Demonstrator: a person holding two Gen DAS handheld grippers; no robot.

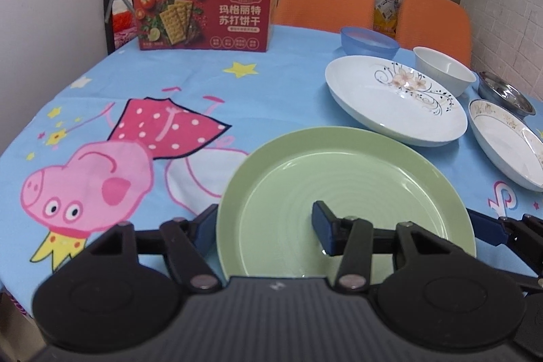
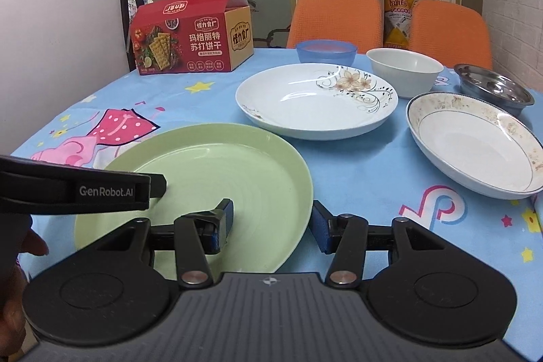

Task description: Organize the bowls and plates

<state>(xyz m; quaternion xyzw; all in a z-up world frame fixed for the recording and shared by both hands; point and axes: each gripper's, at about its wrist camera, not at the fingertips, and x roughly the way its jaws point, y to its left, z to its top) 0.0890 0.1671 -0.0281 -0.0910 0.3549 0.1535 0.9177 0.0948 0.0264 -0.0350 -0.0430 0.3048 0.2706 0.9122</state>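
Note:
A green plate (image 1: 346, 189) lies on the table near the front edge; it also shows in the right wrist view (image 2: 217, 172). My left gripper (image 1: 264, 229) is open and straddles the plate's left rim, one finger outside, one over the plate. My right gripper (image 2: 271, 224) is open and straddles the plate's right rim the same way. Behind stand a white flowered plate (image 2: 305, 104), a gold-rimmed white plate (image 2: 475, 145), a white bowl (image 2: 404, 67), a blue bowl (image 2: 325, 51) and a steel bowl (image 2: 492, 87).
The table has a blue cartoon cloth (image 1: 135, 111). A red cracker box (image 1: 203, 9) stands at the back left. Two orange chairs (image 2: 336, 16) stand behind the table. The left gripper's body (image 2: 78, 189) reaches in at the left of the right wrist view.

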